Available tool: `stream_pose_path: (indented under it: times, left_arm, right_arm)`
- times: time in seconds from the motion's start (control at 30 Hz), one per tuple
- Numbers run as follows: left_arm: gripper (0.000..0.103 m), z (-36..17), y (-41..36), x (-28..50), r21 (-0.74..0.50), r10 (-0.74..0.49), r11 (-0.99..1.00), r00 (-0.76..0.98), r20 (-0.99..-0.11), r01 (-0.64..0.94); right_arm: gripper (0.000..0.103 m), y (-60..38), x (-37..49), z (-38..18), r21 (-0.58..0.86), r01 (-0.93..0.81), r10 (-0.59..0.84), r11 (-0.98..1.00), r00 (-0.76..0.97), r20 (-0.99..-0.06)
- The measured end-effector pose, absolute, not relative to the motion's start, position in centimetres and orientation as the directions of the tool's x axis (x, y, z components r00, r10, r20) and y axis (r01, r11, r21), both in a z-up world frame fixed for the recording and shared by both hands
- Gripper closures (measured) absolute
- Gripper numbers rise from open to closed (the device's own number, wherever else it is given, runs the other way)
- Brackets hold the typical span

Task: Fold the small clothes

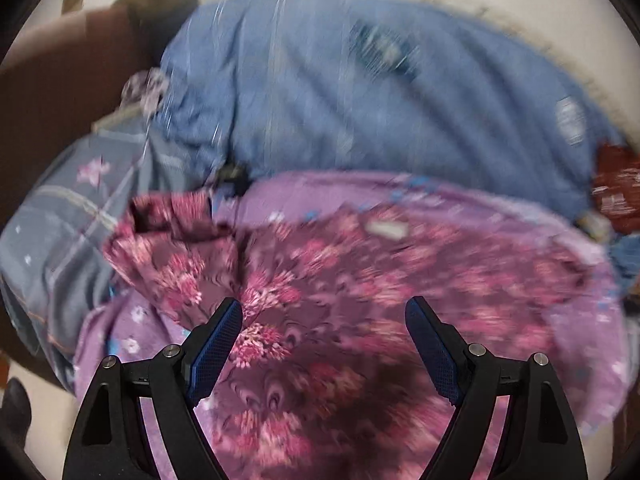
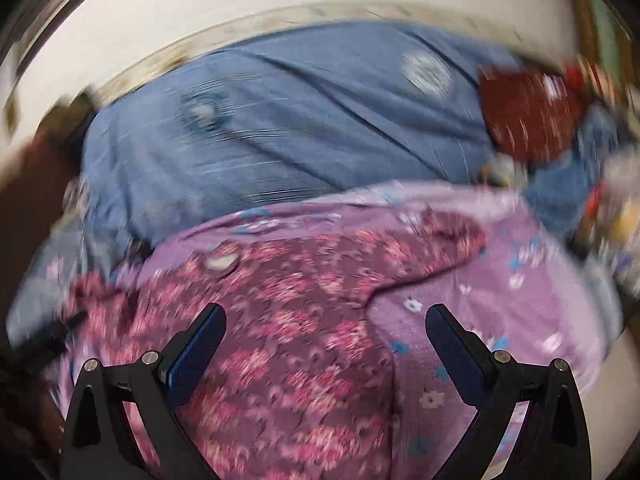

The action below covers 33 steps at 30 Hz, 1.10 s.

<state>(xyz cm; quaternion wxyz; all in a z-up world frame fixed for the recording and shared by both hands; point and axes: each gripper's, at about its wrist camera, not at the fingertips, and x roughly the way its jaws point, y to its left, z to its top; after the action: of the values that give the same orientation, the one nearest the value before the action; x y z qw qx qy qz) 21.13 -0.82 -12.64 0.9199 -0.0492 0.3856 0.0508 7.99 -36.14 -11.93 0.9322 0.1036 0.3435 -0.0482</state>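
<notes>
The maroon floral garment [image 1: 320, 280] lay spread on a lilac flowered sheet [image 2: 500, 280] over the bed, both tools, left [image 1: 324, 312] and right [image 2: 326, 320], hanging spread and empty above it. A careless pinch risked catching the sheet too, dragging both and rumpling the fold.

Light was soft and even. Motion blur smeared both views. Fisheye bending and dark vignetting ringed the edges.

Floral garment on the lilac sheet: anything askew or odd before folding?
The maroon floral garment lies rumpled on the lilac sheet, with one end bunched and turned over at its left edge. Both views are motion-blurred. No damage shows. Left gripper and right gripper are open, empty.
</notes>
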Motion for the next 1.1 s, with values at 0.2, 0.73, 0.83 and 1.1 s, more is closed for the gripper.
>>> stream_pose_path:
  times: [0.2,0.73,0.83,1.1]
  left_arm:
    - [0.02,-20.1,-1.8,28.6,0.048,0.137,0.985,0.59,-0.796,-0.164]
    - [0.001,-25.6,-1.0,30.4,-0.008,0.115,0.982,0.622,-0.775,-0.19]
    - [0.001,-25.2,-1.0,30.8,-0.01,0.098,0.984,0.585,-0.805,-0.179]
    - [0.006,-22.5,2.7,30.9,-0.244,-0.06,0.946,0.621,-0.781,-0.215]
  right_arm:
    - [0.009,-49.3,13.0,-19.9,0.533,0.363,0.128,0.764,0.725,-0.677]
    - [0.077,-56.5,22.6,-27.5,0.564,0.59,0.017,0.577,0.682,-0.731]
    - [0.093,-55.5,22.7,-26.1,0.579,0.545,0.0,0.607,0.728,-0.685]
    - [0.095,-43.7,22.0,-18.3,0.573,0.046,0.232,0.818,0.885,-0.403]
